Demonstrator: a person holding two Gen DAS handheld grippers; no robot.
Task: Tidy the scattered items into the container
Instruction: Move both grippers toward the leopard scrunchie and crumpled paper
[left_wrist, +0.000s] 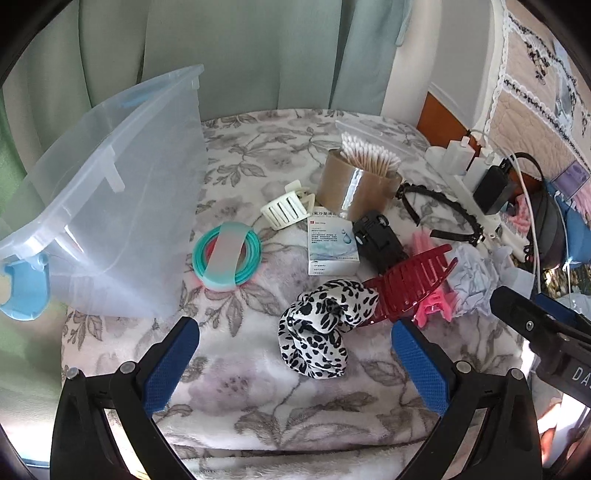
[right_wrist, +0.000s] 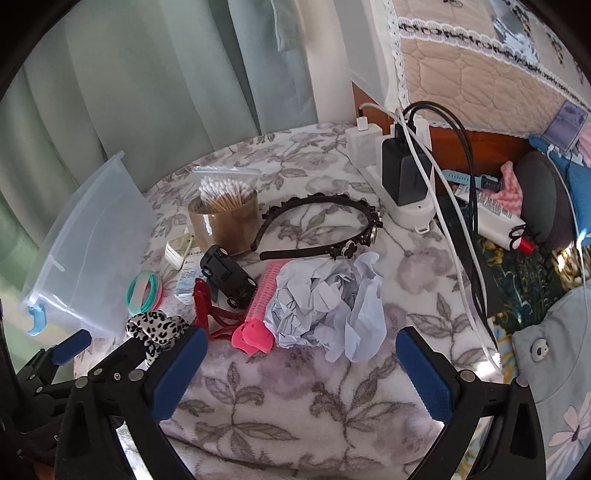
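Note:
A clear plastic container (left_wrist: 110, 206) with blue latches stands at the left on the floral blanket (left_wrist: 236, 384). My left gripper (left_wrist: 295, 354) is open, its blue pads either side of a leopard-print scrunchie (left_wrist: 317, 332). Behind lie a dark red hair claw (left_wrist: 410, 288), a black toy car (left_wrist: 376, 240), a small white box (left_wrist: 330, 247), teal bands (left_wrist: 227, 254) and a cream clip (left_wrist: 284, 210). My right gripper (right_wrist: 299, 358) is open just in front of crumpled paper (right_wrist: 325, 299) and a pink comb (right_wrist: 258, 314). A black headband (right_wrist: 325, 225) lies further back.
A tape roll (left_wrist: 354, 184) holding cotton swabs stands at the back. A white power strip (right_wrist: 406, 184) with chargers and trailing cables runs along the right edge, with bedding clutter beyond. Green curtains hang behind. Bare blanket lies near both grippers.

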